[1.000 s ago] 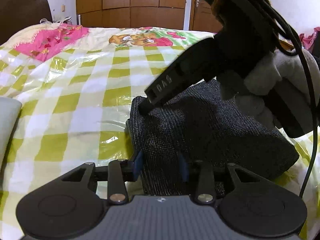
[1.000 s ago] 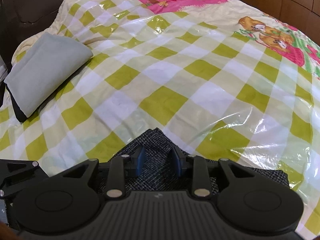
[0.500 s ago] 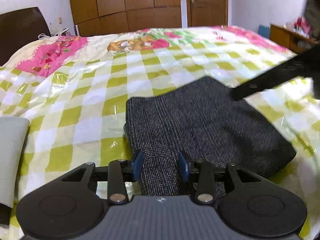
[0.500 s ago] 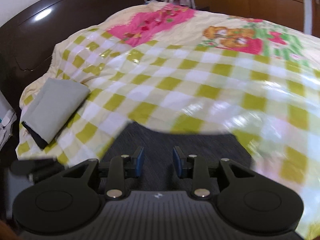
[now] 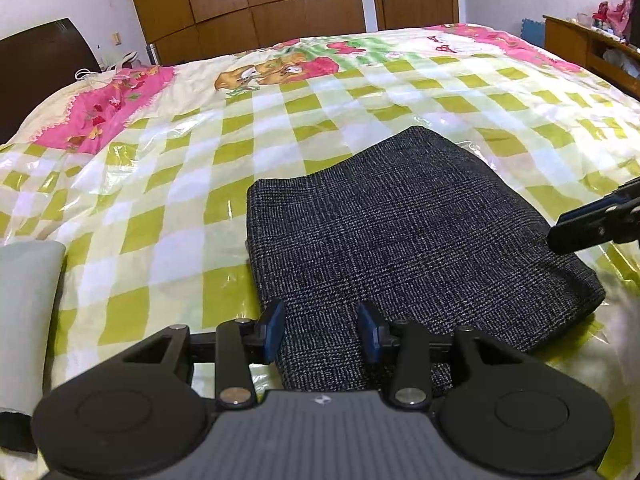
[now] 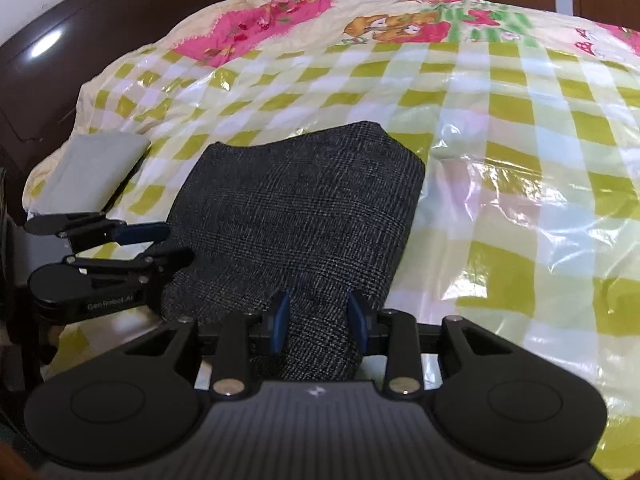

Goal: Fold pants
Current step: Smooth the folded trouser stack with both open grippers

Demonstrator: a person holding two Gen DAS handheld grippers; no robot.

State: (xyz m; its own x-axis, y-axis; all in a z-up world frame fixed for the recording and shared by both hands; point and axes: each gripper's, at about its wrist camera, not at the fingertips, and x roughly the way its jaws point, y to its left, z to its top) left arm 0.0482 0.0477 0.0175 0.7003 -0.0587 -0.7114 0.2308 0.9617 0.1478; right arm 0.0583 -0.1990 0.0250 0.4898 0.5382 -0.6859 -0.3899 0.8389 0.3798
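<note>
Closest in, the left gripper has its blue pads spread on either side of the near edge of the folded dark pants, and the right gripper has a bunched bit of that fabric between its pads, jaws having just eased wider, though I honestly can't tell if either one is actually pinching the cloth. The pants lie folded into a chunky rectangle on the bed, on a shiny green-and-white checked cover. Off to the left sits a folded grey cloth, and further back are the dark headboard and wooden wardrobe doors
</note>
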